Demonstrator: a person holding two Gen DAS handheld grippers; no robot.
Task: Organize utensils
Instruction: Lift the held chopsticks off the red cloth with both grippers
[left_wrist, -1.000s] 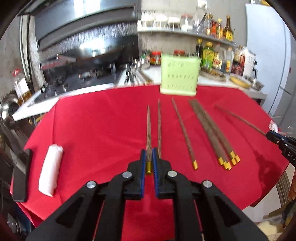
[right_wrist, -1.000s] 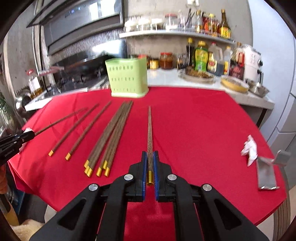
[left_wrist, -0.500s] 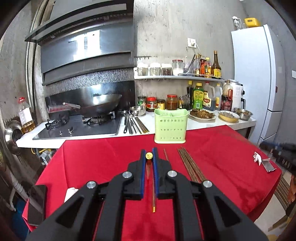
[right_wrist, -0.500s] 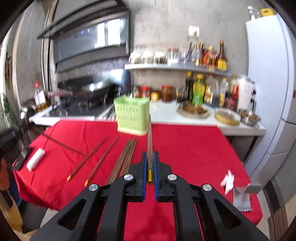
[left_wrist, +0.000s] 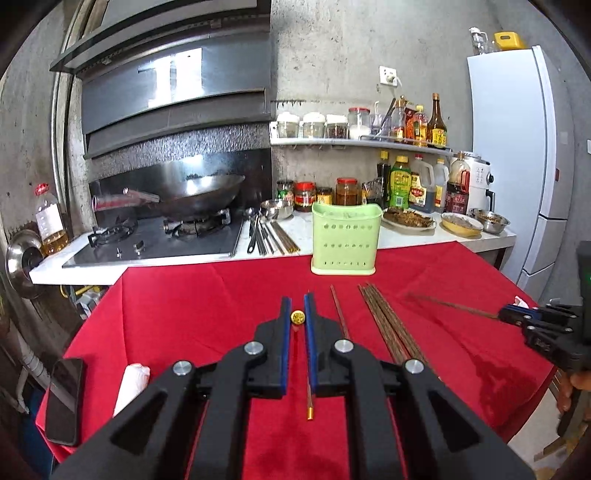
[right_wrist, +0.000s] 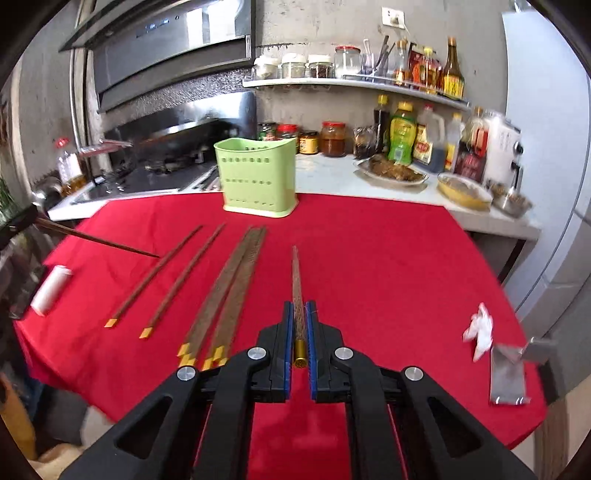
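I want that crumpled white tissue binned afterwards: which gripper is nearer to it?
Right. The right gripper hovers just left of the tissue; the left gripper is across the table, far left of it.

I see a bright red cloth (right_wrist: 369, 251) over the table, dark brown chopsticks (right_wrist: 236, 280) with gold ends, a pale green holder (right_wrist: 256, 177) dotted with holes, and blue pads lining my black fingers (right_wrist: 284, 332).

Left hand-held gripper (left_wrist: 296, 317) clamped on a gold-capped chopstick (left_wrist: 297, 317), above red tablecloth (left_wrist: 207, 295).
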